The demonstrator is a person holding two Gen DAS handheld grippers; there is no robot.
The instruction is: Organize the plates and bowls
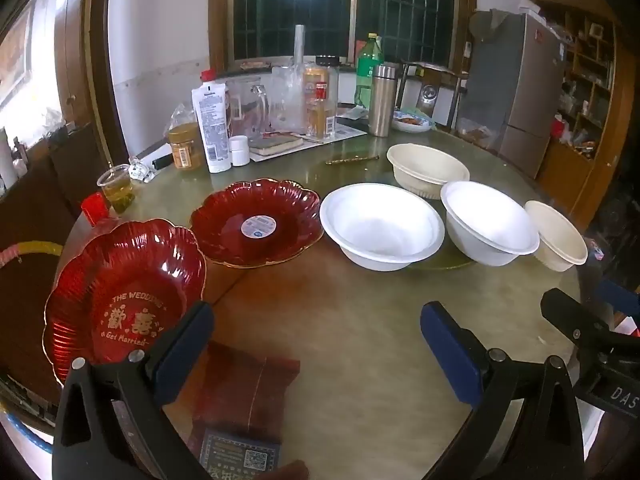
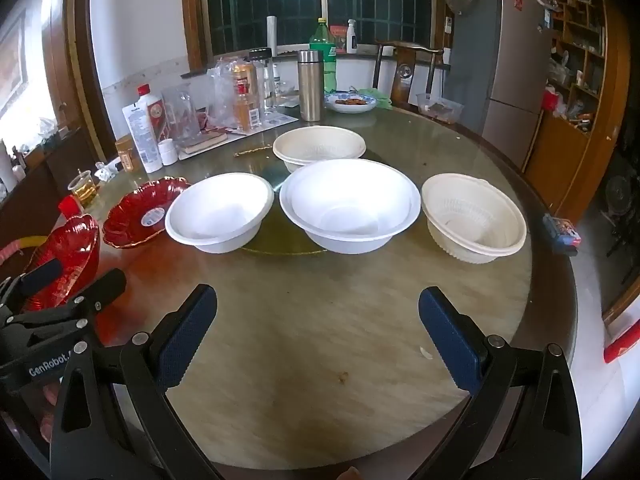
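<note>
Grippers wide, empty; round glass-topped table (image 2: 320,320); fridge (image 2: 508,76); barred window (image 2: 320,0)

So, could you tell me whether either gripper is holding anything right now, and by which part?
Nothing is held: the left gripper and right gripper are both open over the table.

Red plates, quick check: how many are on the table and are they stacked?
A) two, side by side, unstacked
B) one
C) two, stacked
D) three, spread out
A: the red plate with gold lettering lies near the table edge and the red plate with a round sticker lies separately beside it, neither on top of the other.
</note>
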